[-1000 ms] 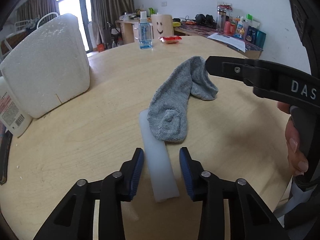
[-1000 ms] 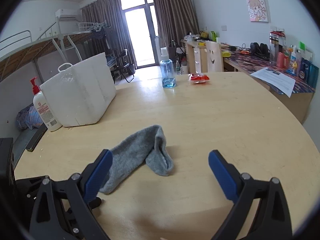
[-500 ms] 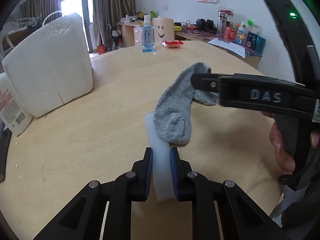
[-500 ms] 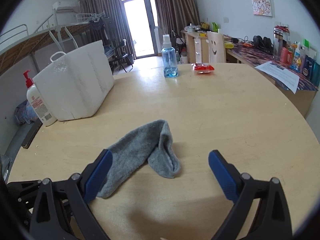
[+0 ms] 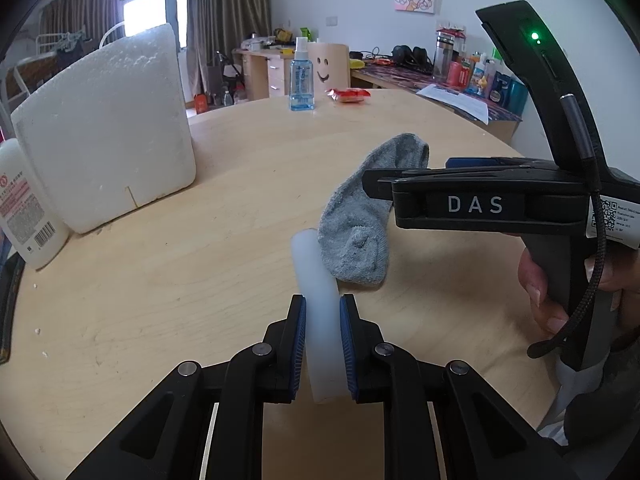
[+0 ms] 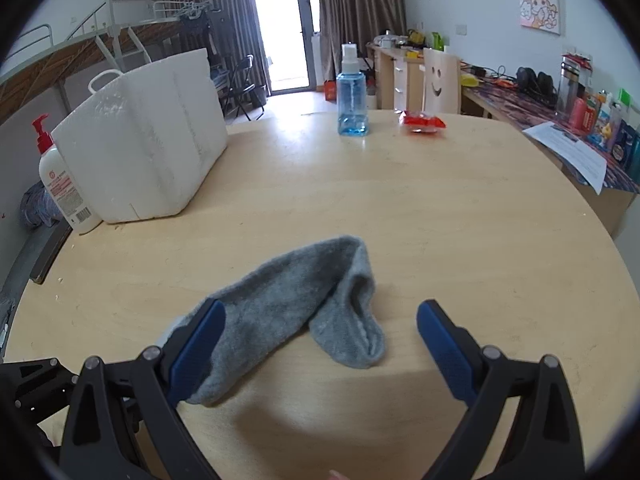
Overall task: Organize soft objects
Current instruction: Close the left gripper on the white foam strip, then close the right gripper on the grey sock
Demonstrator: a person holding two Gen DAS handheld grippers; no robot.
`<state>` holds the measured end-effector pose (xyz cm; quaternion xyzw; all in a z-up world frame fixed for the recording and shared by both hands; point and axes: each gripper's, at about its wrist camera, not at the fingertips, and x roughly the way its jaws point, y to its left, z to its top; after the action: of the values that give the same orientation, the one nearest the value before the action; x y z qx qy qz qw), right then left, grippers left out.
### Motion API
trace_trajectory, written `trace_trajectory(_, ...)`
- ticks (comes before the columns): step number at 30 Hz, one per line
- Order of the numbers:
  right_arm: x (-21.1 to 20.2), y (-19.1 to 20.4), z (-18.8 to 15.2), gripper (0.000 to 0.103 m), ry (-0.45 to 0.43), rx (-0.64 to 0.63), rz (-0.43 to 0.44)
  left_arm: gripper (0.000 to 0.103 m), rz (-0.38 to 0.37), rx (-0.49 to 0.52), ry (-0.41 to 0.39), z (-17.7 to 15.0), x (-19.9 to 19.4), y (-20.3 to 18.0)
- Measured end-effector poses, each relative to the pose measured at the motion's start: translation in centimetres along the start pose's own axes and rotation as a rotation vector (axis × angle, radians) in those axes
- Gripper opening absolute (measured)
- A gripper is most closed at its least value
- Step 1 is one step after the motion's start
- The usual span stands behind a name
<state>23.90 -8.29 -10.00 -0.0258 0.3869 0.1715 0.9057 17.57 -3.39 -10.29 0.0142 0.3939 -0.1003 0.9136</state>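
The left gripper (image 5: 323, 334) is clamped on the near end of a white translucent strip (image 5: 316, 280) lying on the round wooden worktop (image 5: 200, 240). A grey sock (image 6: 288, 312), folded over, rests with its toe on the strip's far end. The right gripper (image 6: 320, 332) hangs with its jaws wide apart over the sock. A white foam box (image 6: 148, 140) stands well apart at the worktop's left.

"DAS" in white letters on the right gripper (image 5: 476, 204), QR-code sticker (image 5: 612, 216) beside it, its small print unreadable
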Motion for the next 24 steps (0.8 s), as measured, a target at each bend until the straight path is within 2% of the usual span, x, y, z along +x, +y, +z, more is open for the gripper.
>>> trace_trajectory(2, 0.0, 0.2, 0.0, 0.097, -0.001, -0.010, -0.005, 0.018, -0.002, 0.000, 0.000, 0.0, 0.0, 0.1)
trace_trajectory(4, 0.3, 0.3, 0.0, 0.082, 0.020, -0.011, -0.003, 0.018, -0.008, 0.006, 0.002, 0.0, 0.1, 0.1)
trace_trajectory(6, 1.0, 0.2, -0.1, 0.071, 0.055, -0.004, 0.002, 0.018, -0.012, 0.009, 0.005, 0.0, 0.3, 0.2)
trace_trajectory(8, 1.6, 0.1, -0.2, 0.065, 0.079, -0.001, -0.019, 0.018, -0.018, 0.008, 0.003, 0.0, 0.3, 0.3)
trace_trajectory(10, 1.9, -0.1, -0.3, 0.051, 0.093, 0.010, -0.022, 0.018, -0.021, 0.006, 0.003, 0.1, 0.4, 0.6)
trace_trajectory(11, 1.8, -0.2, -0.3, 0.048, 0.086, 0.014, -0.028, 0.018, -0.021, 0.004, 0.005, 0.1, 0.4, 0.7)
trace_trajectory(15, 1.6, -0.3, -0.2, 0.019, 0.072, 0.034, -0.027, 0.018, -0.026, -0.007, 0.001, 0.1, 0.3, 1.2)
trace_trajectory(18, 1.4, -0.2, 0.0, 0.016, 0.059, 0.036, -0.021, 0.018, -0.027, -0.016, -0.007, 0.0, 0.1, 1.7)
trace_trajectory(24, -0.2, -0.1, 0.3, 0.015, 0.016, 0.052, -0.011, 0.018, -0.022, -0.025, -0.041, -0.3, -1.4, 2.3)
